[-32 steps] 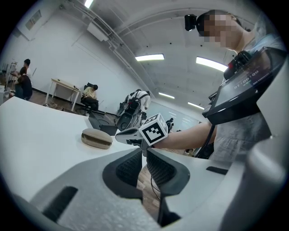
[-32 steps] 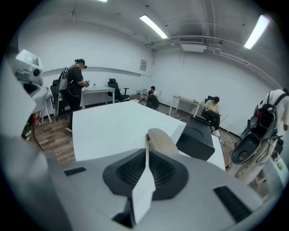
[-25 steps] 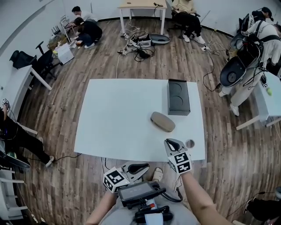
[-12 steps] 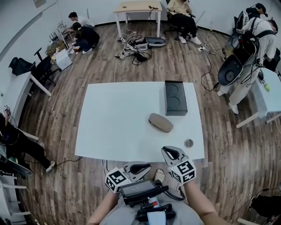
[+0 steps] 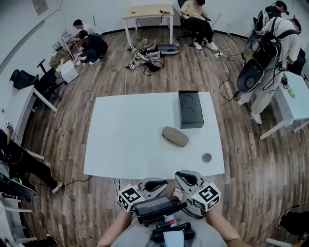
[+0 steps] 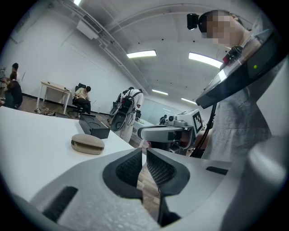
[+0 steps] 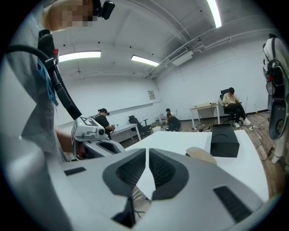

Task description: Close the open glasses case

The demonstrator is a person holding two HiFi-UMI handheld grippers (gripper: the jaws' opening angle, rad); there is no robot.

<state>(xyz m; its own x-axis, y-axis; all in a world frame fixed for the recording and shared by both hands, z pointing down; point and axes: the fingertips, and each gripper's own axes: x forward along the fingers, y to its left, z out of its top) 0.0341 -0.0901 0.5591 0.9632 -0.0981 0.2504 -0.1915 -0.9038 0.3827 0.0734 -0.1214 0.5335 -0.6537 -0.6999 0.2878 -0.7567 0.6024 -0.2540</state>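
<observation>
While tan glasses case [image 5: 175, 136] lies right of desk [image 5: 125, 135] centre, lid apparently down, black box [image 5: 190, 109] beyond it toward far edge, left gripper [image 5: 163, 183] and right gripper [image 5: 179, 175] hang off near edge, jaws pressed together, empty; likely because closing looks finished.

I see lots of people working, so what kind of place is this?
Probably a lab or workshop: a white table, cables tangled on the floor, a wooden desk with a seated person beside it.
</observation>
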